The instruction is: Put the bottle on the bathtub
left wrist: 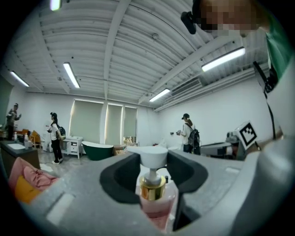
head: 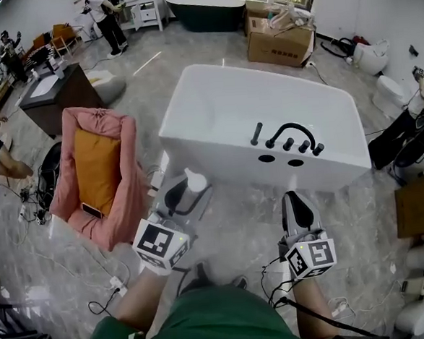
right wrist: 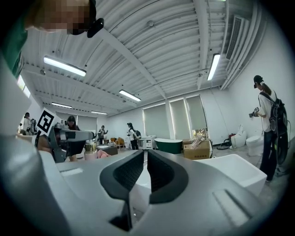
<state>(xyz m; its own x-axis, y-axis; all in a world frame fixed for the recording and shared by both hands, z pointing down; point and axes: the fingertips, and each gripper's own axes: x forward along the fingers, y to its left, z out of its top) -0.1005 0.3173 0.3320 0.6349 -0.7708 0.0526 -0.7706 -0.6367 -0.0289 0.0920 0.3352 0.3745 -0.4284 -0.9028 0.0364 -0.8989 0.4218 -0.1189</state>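
Left gripper (left wrist: 153, 167): jaws closed on the bottle (left wrist: 155, 203), dark pads against both its sides; bottle upright, white pump head (left wrist: 147, 156) over gold collar (left wrist: 152, 188), pinkish body below; from the pump head: dark green tub (left wrist: 97, 150) at 9 o'clock; person with backpack (left wrist: 190, 136) at 2 o'clock; marker cube (left wrist: 247, 133) at 3 o'clock.

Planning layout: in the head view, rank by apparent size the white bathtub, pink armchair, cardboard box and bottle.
1. white bathtub
2. pink armchair
3. cardboard box, farther away
4. bottle
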